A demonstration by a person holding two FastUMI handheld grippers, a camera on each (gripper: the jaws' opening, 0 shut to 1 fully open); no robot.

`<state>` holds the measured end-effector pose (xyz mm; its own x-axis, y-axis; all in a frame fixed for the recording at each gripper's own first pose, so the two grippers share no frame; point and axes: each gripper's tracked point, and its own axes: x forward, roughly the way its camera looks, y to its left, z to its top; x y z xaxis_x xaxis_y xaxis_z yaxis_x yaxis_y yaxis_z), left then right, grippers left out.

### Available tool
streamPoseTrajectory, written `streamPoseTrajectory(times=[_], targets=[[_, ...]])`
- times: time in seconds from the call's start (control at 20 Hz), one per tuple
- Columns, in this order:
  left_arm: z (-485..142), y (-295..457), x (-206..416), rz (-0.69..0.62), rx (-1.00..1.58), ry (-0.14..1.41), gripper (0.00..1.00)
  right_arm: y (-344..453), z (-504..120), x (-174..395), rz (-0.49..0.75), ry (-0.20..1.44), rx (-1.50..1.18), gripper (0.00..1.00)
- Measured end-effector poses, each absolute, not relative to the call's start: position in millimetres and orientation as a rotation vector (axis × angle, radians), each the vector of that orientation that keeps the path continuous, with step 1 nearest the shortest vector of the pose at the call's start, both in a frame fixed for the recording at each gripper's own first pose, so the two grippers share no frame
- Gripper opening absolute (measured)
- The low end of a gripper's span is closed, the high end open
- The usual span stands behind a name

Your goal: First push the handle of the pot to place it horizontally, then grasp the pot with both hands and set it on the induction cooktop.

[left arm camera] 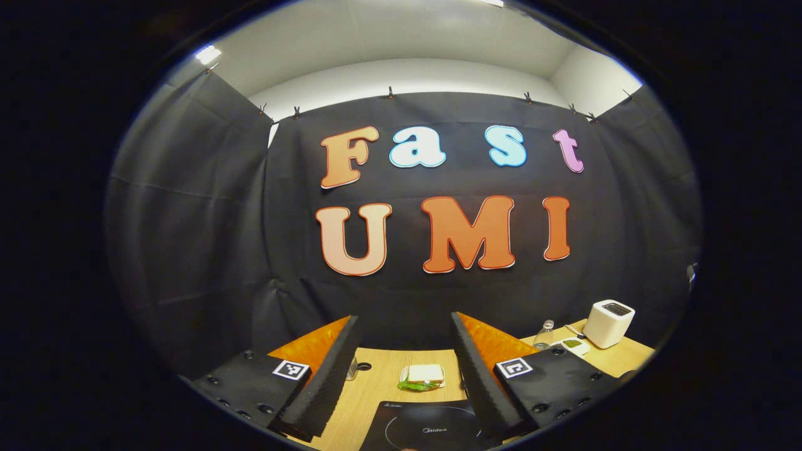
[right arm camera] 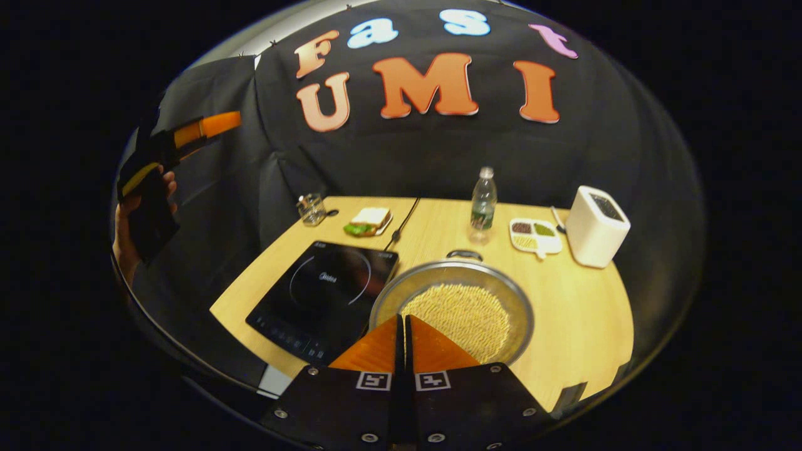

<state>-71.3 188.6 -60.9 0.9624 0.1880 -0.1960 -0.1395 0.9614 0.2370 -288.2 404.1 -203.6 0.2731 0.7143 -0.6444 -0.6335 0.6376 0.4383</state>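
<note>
On the table (right arm camera: 583, 313), just right of the induction cooktop (right arm camera: 326, 291), pot (right arm camera: 460, 310) directly under right gripper (right arm camera: 401, 321), fingers pressed together on nothing. Left gripper (left arm camera: 404, 341) spread wide, above cooktop's far edge.

A staged kitchen booth: black cloth walls (right arm camera: 207, 181) (clipped up), wooden table (right arm camera: 583, 313), induction cooktop (right arm camera: 322, 291), toaster (right arm camera: 595, 225).

The right hand-held gripper (right arm camera: 401, 326) covers the pot's (right arm camera: 501, 282) near rim — no long handle is visible. The induction cooktop (left arm camera: 426, 426) is cut off at the left gripper view's bottom edge — the tray's (right arm camera: 534, 235) contents are too small to identify.
</note>
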Motion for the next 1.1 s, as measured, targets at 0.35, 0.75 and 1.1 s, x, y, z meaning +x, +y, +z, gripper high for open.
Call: streamPoseTrajectory(times=[0.35, 0.75, 1.1], targets=[[-80.7, 211.4, -75.8, 0.171, 0.199, 0.265, 0.92, 412.6, -269.5, -350.1, 0.936, 1.275, 0.032, 0.00], [-90.6, 248.0, -94.2, 0.243, 0.170, 0.313, 0.93, 416.1, -313.3, -366.9, 0.823, 1.499, -0.010, 0.00], [-110.5, 263.7, -103.6, 0.298, 0.098, 0.367, 0.94, 402.9, -323.6, -362.8, 0.686, 1.594, 0.059, 0.00]])
